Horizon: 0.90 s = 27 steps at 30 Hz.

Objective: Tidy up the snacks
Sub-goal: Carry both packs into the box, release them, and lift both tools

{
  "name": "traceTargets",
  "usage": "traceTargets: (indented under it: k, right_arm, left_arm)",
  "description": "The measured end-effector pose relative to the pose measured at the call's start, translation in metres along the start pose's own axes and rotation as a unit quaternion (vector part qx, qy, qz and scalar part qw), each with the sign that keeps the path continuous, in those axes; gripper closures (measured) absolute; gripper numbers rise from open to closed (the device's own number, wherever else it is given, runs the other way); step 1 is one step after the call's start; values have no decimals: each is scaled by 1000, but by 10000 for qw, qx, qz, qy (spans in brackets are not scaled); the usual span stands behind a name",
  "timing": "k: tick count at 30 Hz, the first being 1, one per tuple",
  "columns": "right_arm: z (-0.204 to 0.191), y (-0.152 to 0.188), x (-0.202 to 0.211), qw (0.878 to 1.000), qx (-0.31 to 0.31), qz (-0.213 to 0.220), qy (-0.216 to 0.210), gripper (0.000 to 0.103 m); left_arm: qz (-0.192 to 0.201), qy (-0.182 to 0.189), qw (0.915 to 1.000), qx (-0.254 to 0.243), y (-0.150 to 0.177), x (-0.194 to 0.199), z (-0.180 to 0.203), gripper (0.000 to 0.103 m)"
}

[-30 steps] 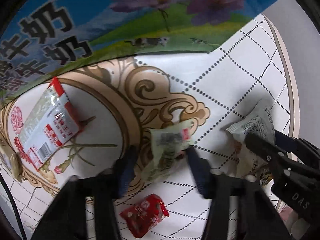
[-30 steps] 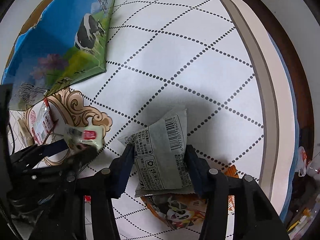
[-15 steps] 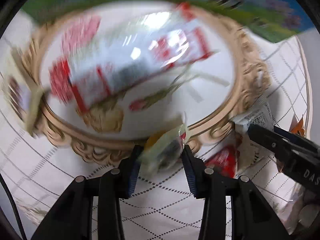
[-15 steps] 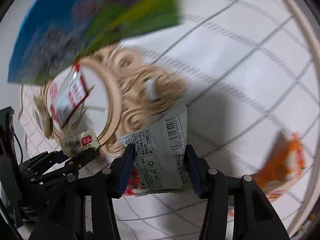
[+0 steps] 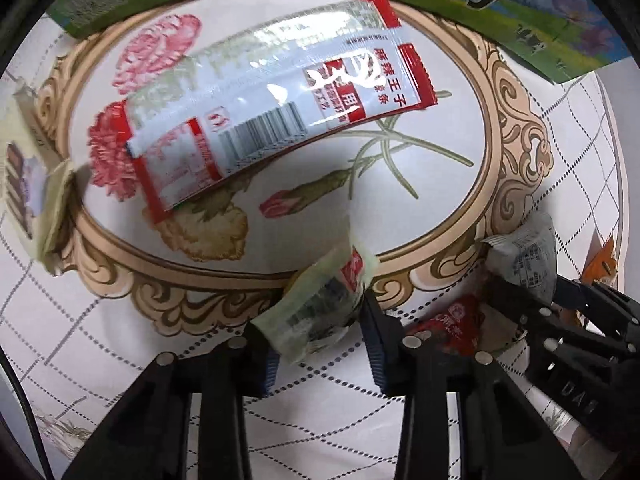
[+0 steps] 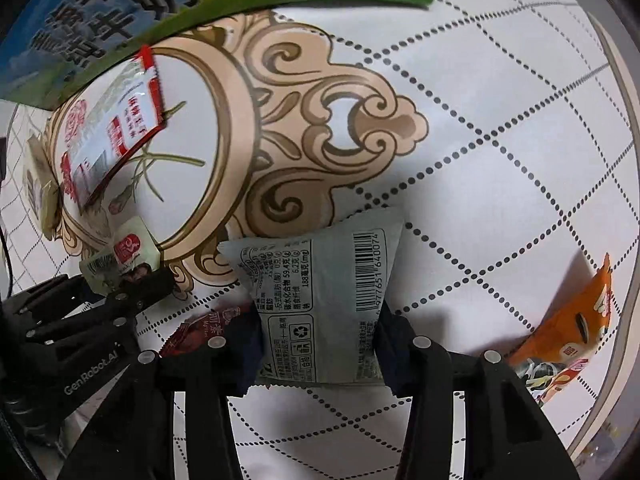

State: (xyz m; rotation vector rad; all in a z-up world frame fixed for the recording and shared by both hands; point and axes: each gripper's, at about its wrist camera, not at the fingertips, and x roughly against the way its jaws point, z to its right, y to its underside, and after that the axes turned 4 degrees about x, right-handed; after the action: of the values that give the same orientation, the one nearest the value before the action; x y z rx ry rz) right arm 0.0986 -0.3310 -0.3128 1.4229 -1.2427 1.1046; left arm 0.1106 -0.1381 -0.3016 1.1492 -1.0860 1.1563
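In the left wrist view my left gripper (image 5: 316, 320) is shut on a small pale green snack packet (image 5: 320, 300), held just above the tan rim of the flower medallion on the tablecloth (image 5: 120, 360). In the right wrist view my right gripper (image 6: 320, 340) has its jaws closing, with both pads pressed on a grey packet with a barcode (image 6: 320, 280). The two grippers hang side by side; the left gripper (image 6: 132, 280) with the green packet (image 6: 120, 260) shows at the left there. A long red-and-clear snack bag (image 5: 272, 108) lies flat inside the medallion.
A small red packet (image 5: 452, 324) lies on the cloth between the grippers. An orange packet (image 6: 568, 320) rests near the table's right edge. A blue-green milk carton box (image 6: 100, 20) stands behind the medallion. A pale packet with a chocolate picture (image 5: 24, 184) sits at its left rim.
Both grippers have carried their packets sideways to the flower medallion. The long red-and-clear bag now fills the left wrist view, and the orange packet has slid off to the right in the right wrist view.
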Motion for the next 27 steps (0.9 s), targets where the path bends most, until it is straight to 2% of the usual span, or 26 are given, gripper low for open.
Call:
traceTargets:
  k: [3, 6, 13, 15, 18, 21, 24, 27]
  right_arm:
    - [1, 6, 8, 9995, -194, 71, -230, 55]
    - [11, 7, 38, 9979, -279, 304, -502, 55]
    - [-17, -7, 137, 9860, -57, 1196, -1160, 55]
    - [-26, -21, 168, 9807, 62, 1434, -1328, 55]
    - [-39, -46, 204, 9731, 222, 1701, -1535, 55]
    - [-56, -82, 222, 9699, 334, 1863, -1535, 55]
    - [-66, -117, 228, 9704, 431, 1897, -1433, 55]
    - [-69, -150, 217, 9737, 475, 1737, -1396, 55]
  left_arm:
    - [115, 63, 9999, -18, 12, 22, -1, 71]
    - [326, 177, 9993, -79, 13, 50, -8, 71]
    - [1175, 620, 9909, -227, -6, 162, -4, 71]
    - [1347, 680, 9881, -292, -15, 190, -11, 71]
    - [1532, 752, 9847, -341, -44, 228, -22, 71]
    - [1628, 674, 9838, -334, -74, 250, -41, 71]
    - [1544, 531, 9863, -220, -110, 245, -59, 71]
    - [1285, 372, 9910, -108, -148, 228, -72, 71]
